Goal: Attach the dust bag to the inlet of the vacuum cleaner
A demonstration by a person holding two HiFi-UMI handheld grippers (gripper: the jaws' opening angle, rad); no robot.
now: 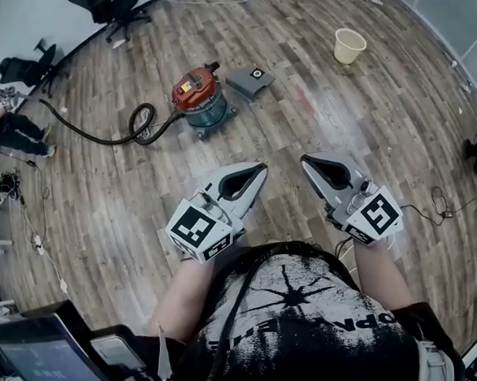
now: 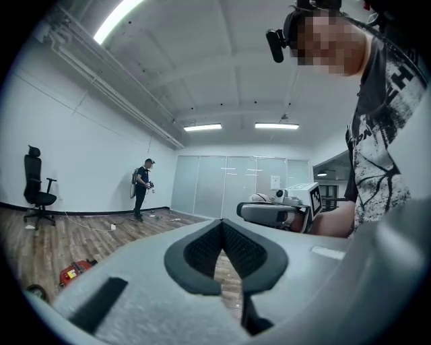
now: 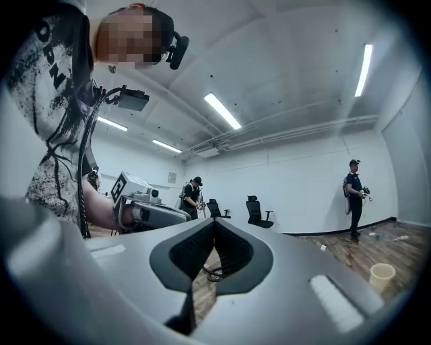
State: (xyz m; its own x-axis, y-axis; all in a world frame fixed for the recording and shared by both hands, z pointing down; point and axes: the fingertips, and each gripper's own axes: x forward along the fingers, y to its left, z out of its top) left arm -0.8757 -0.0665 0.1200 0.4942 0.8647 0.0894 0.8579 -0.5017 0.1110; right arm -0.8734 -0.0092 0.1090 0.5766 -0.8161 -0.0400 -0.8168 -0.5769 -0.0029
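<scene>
In the head view a vacuum cleaner (image 1: pixel 197 96) with a red top stands on the wood floor some way ahead, and its black hose (image 1: pixel 128 126) curls off to the left. Just right of it the grey dust bag (image 1: pixel 249 80) lies flat with its collar hole facing up. My left gripper (image 1: pixel 261 170) and right gripper (image 1: pixel 306 162) hover side by side close to my body, level, both shut and empty, far from the vacuum. The left gripper view shows the vacuum (image 2: pixel 74 271) low at the left, beyond the shut left gripper (image 2: pixel 221 223). The right gripper (image 3: pixel 213 222) also holds nothing.
A cream bucket (image 1: pixel 349 45) stands at the far right. Office chairs (image 1: pixel 116 7) sit along the far wall. One person (image 1: pixel 6 124) sits at the left, another person (image 3: pixel 353 195) stands by a wall. A screen (image 1: pixel 51 366) is at my lower left. Cables (image 1: pixel 443 204) trail at the right.
</scene>
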